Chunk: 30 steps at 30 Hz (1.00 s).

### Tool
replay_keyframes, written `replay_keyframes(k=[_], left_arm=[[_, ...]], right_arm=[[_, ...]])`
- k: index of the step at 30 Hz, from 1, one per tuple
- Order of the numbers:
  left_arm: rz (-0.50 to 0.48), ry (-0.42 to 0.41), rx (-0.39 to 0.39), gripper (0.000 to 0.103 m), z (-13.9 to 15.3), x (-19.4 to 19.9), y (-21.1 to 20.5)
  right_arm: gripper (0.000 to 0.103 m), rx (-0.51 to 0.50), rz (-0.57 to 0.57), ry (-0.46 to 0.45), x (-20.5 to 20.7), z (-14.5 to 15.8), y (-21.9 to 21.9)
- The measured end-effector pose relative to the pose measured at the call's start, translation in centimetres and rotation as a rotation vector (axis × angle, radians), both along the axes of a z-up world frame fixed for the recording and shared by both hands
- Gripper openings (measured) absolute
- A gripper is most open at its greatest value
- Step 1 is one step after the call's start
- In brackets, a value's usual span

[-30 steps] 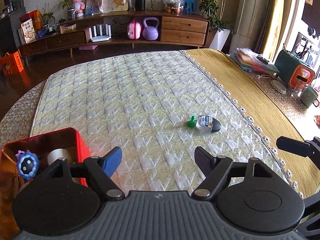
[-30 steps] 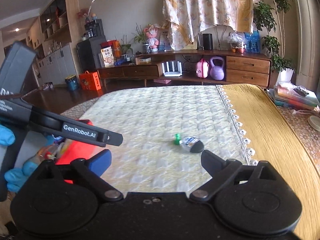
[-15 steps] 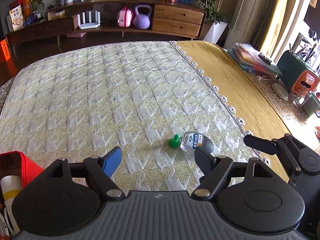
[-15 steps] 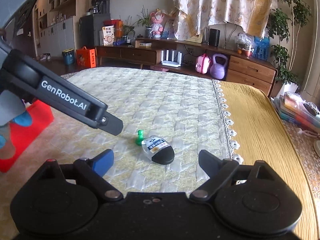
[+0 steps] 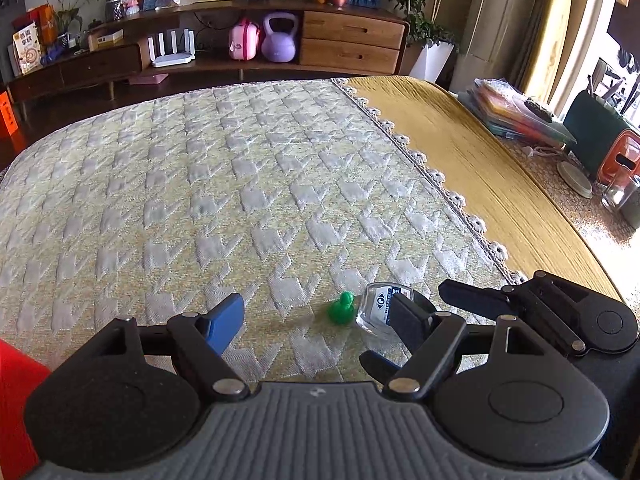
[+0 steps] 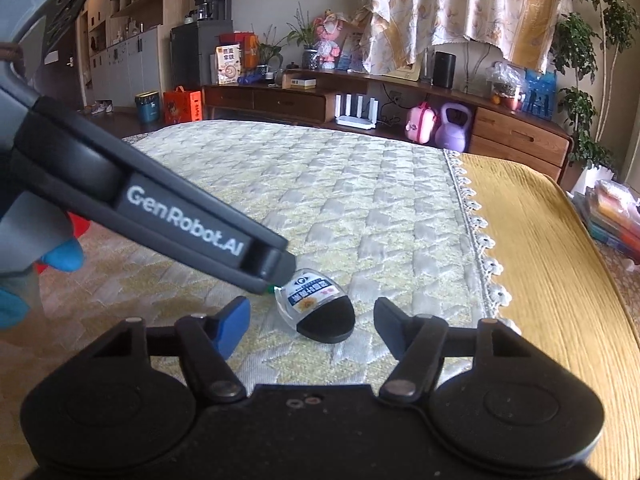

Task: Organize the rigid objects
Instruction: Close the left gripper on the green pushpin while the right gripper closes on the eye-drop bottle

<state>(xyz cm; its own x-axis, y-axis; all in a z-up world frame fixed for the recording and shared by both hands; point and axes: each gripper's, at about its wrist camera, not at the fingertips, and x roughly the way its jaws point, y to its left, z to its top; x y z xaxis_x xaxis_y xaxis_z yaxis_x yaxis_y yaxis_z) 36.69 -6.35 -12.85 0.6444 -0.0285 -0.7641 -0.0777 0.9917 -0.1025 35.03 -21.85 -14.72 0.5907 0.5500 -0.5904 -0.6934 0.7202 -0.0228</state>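
I am holding the left gripper low over the quilted table cover, tilted forward and down, its jaws standing wide apart with nothing between the pads. The green pawn-shaped piece is sitting upright on the cover inside the gap, nearer the black right-hand finger than the blue left-hand one. The small clear bottle with a black cap is lying on its side just beside the pawn, partly hidden behind that black finger; whether finger and bottle are touching, I cannot tell.

I am keeping the right gripper low and close too, jaws spread and gripping nothing. In its view the bottle is lying just ahead of the gap between the fingers, cap end toward the camera, label up. The left gripper's outer arm is crossing in from the left, its tip just over the bottle's clear end; only a sliver of the green piece is showing under it. A red container's corner is showing left of the left jaws.
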Motion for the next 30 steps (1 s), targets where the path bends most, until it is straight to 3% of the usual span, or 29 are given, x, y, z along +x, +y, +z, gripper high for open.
replay_keyframes(k=[2,3,7,22,26,30], left_arm=[[-0.002,0.005,-0.007,0.064,-0.3,0.2,0.0],[-0.002,0.011,-0.012,0.061,-0.5,0.3,0.0],[0.002,0.008,-0.025,0.058,-0.9,0.5,0.0],[-0.020,0.004,-0.025,0.031,-1.6,1.3,-0.7],[-0.035,0.007,-0.040,0.015,-1.7,1.5,-0.8],[-0.030,-0.011,-0.022,0.014,-1.4,1.3,-0.9]], right_arm=[[0.064,0.002,0.006,-0.005,0.0,0.0,0.2],[0.058,0.005,0.009,-0.001,0.2,0.0,0.3],[0.040,0.005,0.000,0.010,0.4,-0.1,0.2],[0.040,0.014,-0.065,0.025,0.5,0.0,-2.2],[0.040,0.016,-0.078,0.025,0.4,0.0,-2.1],[0.040,0.022,-0.096,0.032,0.3,0.1,-2.2]])
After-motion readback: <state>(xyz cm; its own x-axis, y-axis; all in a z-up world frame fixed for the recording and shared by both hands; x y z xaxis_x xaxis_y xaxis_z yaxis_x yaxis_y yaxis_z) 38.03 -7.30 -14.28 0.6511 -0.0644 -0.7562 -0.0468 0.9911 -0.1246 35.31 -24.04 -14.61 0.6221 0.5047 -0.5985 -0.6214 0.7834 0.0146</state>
